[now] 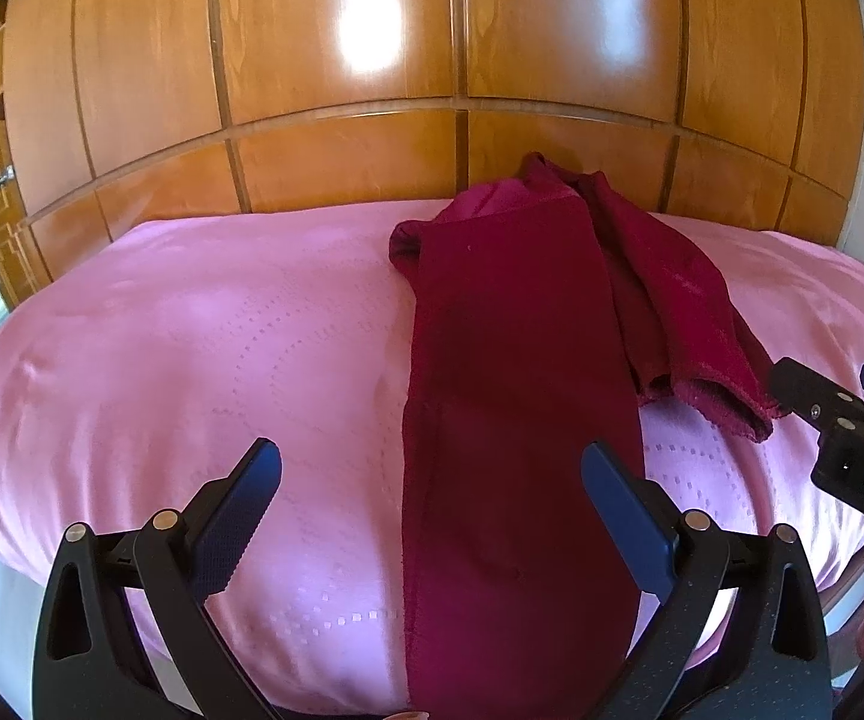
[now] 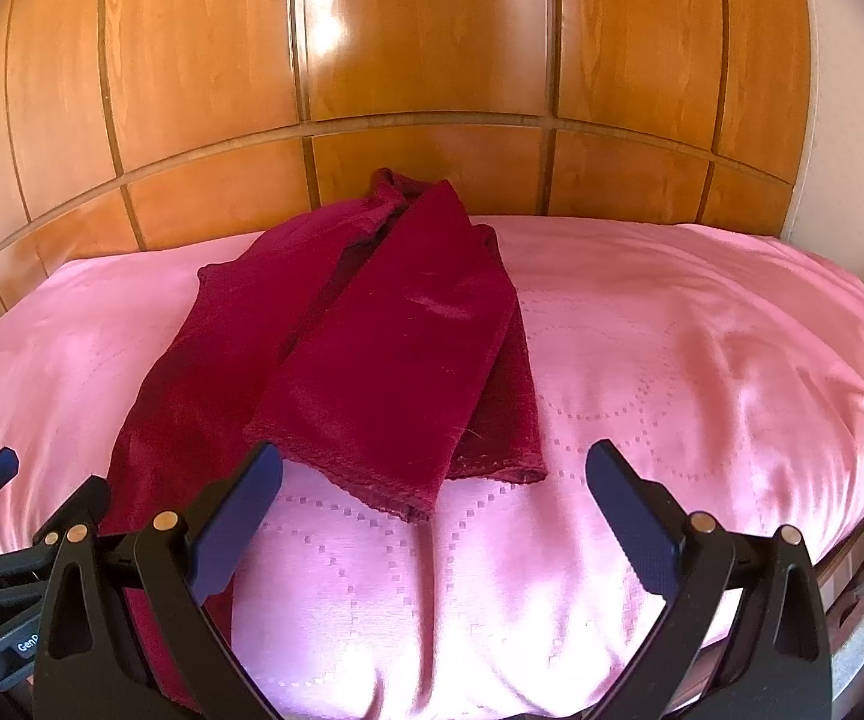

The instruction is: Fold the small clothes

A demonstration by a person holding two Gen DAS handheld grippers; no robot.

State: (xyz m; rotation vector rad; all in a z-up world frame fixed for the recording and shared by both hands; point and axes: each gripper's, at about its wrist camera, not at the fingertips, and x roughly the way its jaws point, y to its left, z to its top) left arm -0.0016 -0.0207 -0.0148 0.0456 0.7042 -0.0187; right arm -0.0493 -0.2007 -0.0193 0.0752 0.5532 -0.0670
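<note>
Both my left claw (image 1: 432, 471) and right claw (image 2: 435, 474) gape empty over the bed (image 2: 672, 360), where the maroon garment (image 2: 384, 360) lies mid-frame, soft, limp and light, best pinched at its near hem corners.

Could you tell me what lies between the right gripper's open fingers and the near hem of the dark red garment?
Only bare pink bedspread. In the right wrist view, the right gripper is open just short of the dark red garment, whose hem lies flat, untouched.
</note>
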